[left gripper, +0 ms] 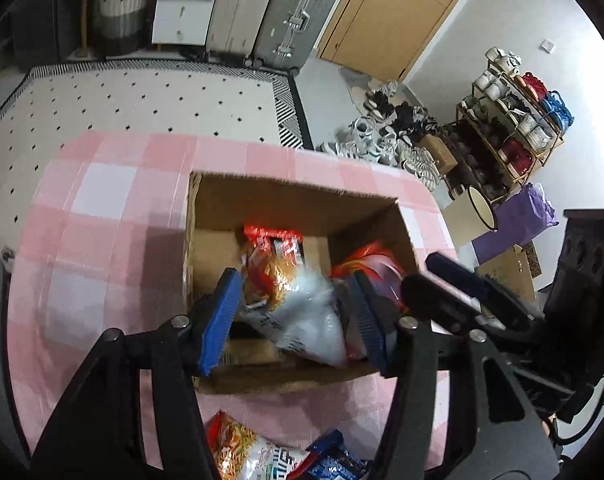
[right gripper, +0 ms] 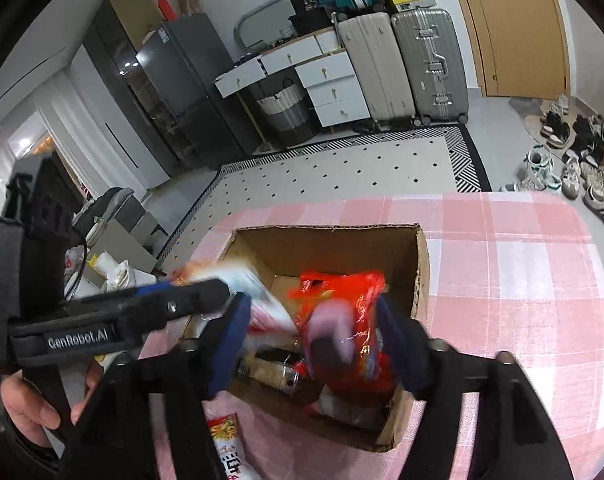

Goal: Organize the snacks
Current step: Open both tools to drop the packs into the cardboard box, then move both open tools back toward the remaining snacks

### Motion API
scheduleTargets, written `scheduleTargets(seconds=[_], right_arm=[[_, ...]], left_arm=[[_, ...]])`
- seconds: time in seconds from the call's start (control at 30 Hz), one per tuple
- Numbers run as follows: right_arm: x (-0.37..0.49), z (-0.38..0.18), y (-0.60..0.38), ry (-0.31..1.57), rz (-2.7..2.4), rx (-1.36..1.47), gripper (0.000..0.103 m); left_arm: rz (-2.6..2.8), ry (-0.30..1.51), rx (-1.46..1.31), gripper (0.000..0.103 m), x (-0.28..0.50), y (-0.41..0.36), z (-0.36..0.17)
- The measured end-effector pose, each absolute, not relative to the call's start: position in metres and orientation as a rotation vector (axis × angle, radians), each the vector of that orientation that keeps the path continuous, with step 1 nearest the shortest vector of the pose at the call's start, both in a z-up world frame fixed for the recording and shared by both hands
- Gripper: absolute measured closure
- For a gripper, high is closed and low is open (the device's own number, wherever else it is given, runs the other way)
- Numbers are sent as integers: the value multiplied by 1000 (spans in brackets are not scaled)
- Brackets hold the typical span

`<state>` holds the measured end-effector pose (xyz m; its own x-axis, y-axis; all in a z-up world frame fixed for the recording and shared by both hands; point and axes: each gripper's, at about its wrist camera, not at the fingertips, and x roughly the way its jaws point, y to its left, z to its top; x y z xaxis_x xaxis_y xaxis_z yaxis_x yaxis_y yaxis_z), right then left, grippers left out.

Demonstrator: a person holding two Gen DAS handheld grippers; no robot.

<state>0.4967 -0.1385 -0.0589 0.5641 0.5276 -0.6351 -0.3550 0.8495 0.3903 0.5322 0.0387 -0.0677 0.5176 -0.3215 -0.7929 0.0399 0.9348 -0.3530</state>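
Cardboard box (left gripper: 261,196) on pink checked cloth (left gripper: 101,200), both tools spread, left tool (left gripper: 289,320) around white packet (left gripper: 302,312), right tool (right gripper: 318,344) around red packet (right gripper: 342,320)

Pink-and-white checked tablecloth (left gripper: 101,208), brown cardboard box (left gripper: 261,200), red snack packet (right gripper: 342,320), white black-dotted rug (left gripper: 141,100)

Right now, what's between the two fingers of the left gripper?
In the left wrist view, a white-and-orange snack bag sits between the left gripper fingers, over the open cardboard box. The pads look slightly clear of it.

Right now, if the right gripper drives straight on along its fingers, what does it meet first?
Probably the red crinkly plastic snack bag between the right gripper's open fingers, over the brown cardboard box; blur hides contact.
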Motion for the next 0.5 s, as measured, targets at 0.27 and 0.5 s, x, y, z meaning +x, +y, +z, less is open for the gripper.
scheduleTargets(seconds=[0.27,0.5], right_arm=[[473,-36,-143,749,529,208,27],[429,-3,-148,692,549,189,15]], left_arm=[[-193,911,-258,25,490,38,-47],[-229,884,-257,24,423,29,-17]])
